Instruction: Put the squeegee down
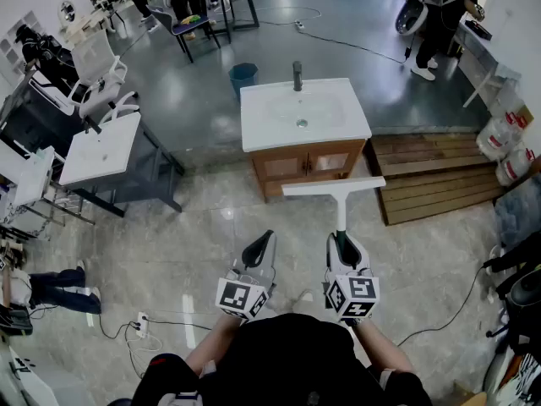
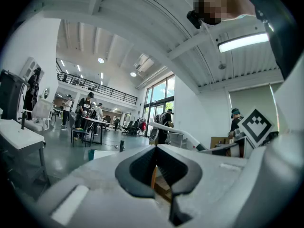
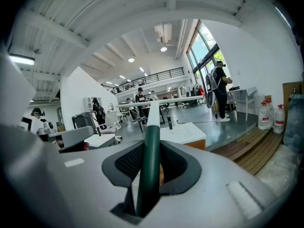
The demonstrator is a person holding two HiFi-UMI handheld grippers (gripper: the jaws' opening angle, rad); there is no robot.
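The right tongs are pinching the squeegee handle, the left tongs pressed together empty; releasing short of the washbasin is risking a drop.

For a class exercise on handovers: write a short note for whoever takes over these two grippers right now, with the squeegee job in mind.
Left gripper: shut, empty, level beside the other.
Right gripper: shut on the green handle of the squeegee, blade out front, in the air.
The sink stands just ahead.
Done: nothing set down yet.
Left: lower the squeegee onto a surface, perhaps the sink top, then open the jaws.
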